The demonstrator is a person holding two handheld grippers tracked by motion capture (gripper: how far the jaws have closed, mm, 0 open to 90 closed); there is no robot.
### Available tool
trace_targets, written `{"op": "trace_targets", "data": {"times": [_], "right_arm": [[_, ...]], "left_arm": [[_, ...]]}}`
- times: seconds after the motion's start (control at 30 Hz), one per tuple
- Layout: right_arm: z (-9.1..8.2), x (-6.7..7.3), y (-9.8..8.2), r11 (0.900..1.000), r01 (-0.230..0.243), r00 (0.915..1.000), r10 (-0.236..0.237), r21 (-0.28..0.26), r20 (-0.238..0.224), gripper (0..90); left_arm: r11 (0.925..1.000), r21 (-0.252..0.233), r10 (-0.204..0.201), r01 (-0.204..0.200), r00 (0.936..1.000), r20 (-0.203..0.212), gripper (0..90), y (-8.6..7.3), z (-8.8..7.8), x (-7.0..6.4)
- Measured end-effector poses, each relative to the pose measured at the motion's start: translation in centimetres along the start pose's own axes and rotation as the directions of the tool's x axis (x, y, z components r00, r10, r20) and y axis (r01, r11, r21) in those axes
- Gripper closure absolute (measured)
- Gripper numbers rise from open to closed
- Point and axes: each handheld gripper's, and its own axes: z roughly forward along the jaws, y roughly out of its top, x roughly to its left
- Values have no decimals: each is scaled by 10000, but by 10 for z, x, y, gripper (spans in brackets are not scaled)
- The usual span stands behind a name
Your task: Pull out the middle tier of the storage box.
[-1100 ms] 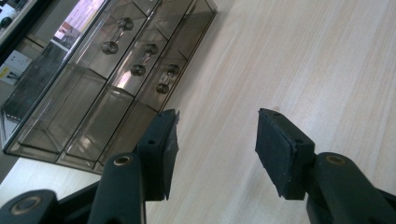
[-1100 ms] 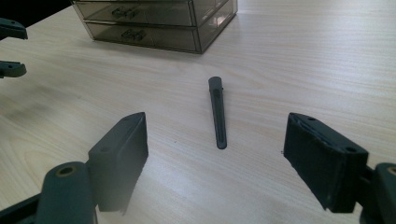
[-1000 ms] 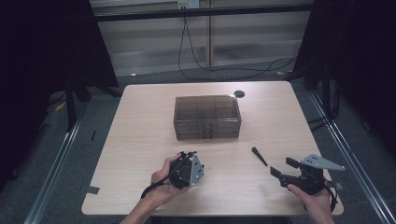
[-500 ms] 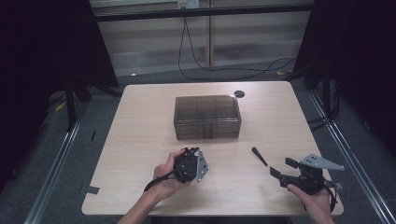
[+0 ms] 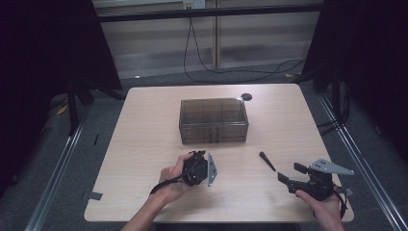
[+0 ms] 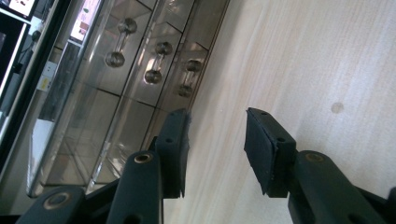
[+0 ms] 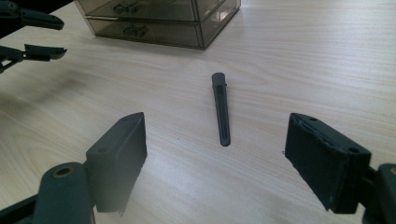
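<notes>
We see a person at a light wood table (image 5: 144,144) w/ a two-jaw gripper in each hand. The left gripper (image 5: 201,155), turned on its side near the table's middle, points toward the smoky clear drawer unit (image 5: 213,120) just beyond it; in the left gripper view (image 6: 217,140) its jaws have just been closing, yet a gap remains btwn the pads and nothing sits in it, so that claw is released, w/ bare table behind the gap and the drawer fronts w/ their dumbbell-shaped handles (image 6: 157,63) to the left. The right gripper (image 5: 284,177) rests at the near right corner, jaws spread wide and empty. A slim dark tapered clip (image 5: 267,161) lies flat on the table just ahead of it, untouched; in the right gripper view (image 7: 220,108) it sits btwn the lines of the two pads but farther out, apart from both. The drawer unit stands at mid-table, all drawers shut. A small black disc (image 5: 247,96) lies at the far edge, behind the unit's right end. The left gripper's tips (image 7: 44,37) show at the upper left of the right gripper view.
</notes>
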Motion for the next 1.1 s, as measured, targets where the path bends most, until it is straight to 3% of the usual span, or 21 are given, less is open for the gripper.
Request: {"op": "trace_targets", "data": {"times": [0.23, 0.3, 0.33, 0.43, 0.53, 0.6, 0.67, 0.73, 0.8, 0.83, 0.87, 0.97, 1.0, 1.1], "right_arm": [[0, -1, 0, 10000, 12, 10000, -11, 69, -29, 204], [1, -1, 0, 10000, -9, 10000, 9, 75, -36, 204], [1, 0, 0, 10000, -10, 10000, 11, 73, -46, 203], [1, 0, 0, 10000, -14, 10000, 14, 95, -49, 202], [2, 1, 0, 9999, 23, 10000, -22, 149, -82, 200], [1, 1, 0, 9999, 60, 9999, -58, 130, -104, 199], [1, 1, 0, 9999, 61, 9999, -60, 134, -90, 198], [1, 0, 0, 9999, 21, 10000, -20, 140, -80, 195], [1, 1, 0, 9998, 69, 9999, -67, 161, -123, 194], [1, 1, 0, 9998, 69, 9999, -67, 161, -123, 194], [1, 1, 0, 9998, 79, 9999, -77, 176, -132, 193], [1, 2, 0, 9998, 71, 9999, -69, 182, -136, 193], [1, 1, 0, 9998, 63, 9999, -61, 180, -140, 193], [1, 1, 0, 9998, 50, 9999, -47, 183, -146, 193]], "left_arm": [[9999, 153, 84, -79, 9995, -314, 612, 1, 5, -1], [9989, 173, 440, -431, 9976, -535, 613, 2, 6, -1], [9993, 223, 323, -312, 9982, -513, 618, 2, 6, -2], [9967, 265, 787, -767, 9931, -873, 632, 6, 6, -2], [9958, 299, 896, -869, 9906, -1036, 637, 10, 7, -2], [9919, 374, 1251, -1212, 9835, -1305, 642, 13, 9, -4], [9907, 427, 1341, -1294, 9811, -1392, 641, 14, 9, -4], [9919, 458, 1238, -1187, 9836, -1315, 629, 15, 10, -5], [9869, 543, 1592, -1521, 9725, -1697, 640, 18, 12, -6], [9869, 543, 1592, -1521, 9725, -1697, 642, 18, 12, -6], [9848, 567, 1719, -1641, 9668, -1889, 642, 19, 13, -6], [9838, 663, 1762, -1664, 9654, -1923, 646, 20, 17, -9], [9806, 656, 1946, -1849, 9589, -2064, 651, 20, 18, -9], [9782, 818, 2037, -1907, 9572, -2056, 670, 19, 23, -9]]}}
